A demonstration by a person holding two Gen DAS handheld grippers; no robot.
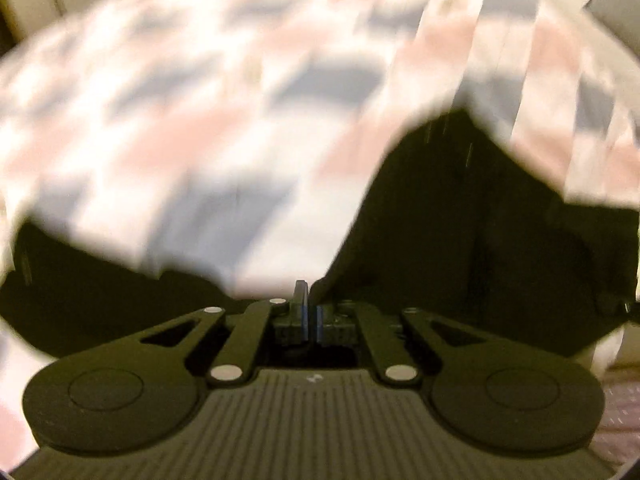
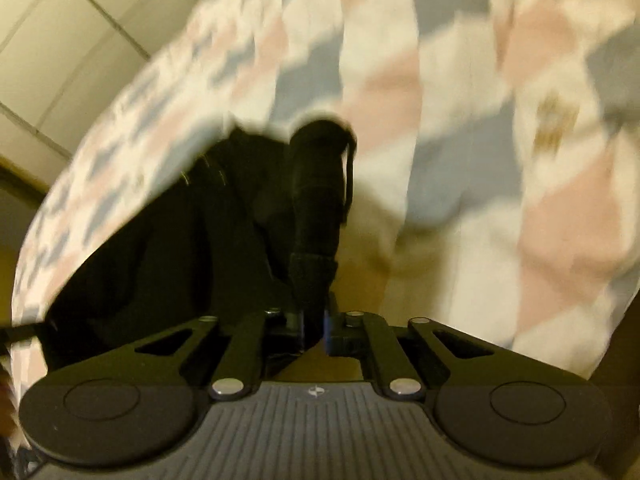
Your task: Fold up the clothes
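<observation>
Both grippers pinch the dark black soft cloth (image 2: pixel 316 216).
Left gripper (image 1: pixel 311 312) and right gripper (image 2: pixel 316 320) grip thin edges at 12 o'clock; a tug could slip them.

- No readable text, number or brand name is found in either wrist view.
- A small pale emblem (image 1: pixel 311 378) is seen on the ribbed body of the left claw, just behind its fingers; no letters can be made out in it.
- A like emblem (image 2: pixel 316 391) is seen on the ribbed body of the right claw.
- A small brownish motif (image 2: pixel 554 126) is seen on the checked cloth in the right wrist view, but it is too blurred to be read.
</observation>
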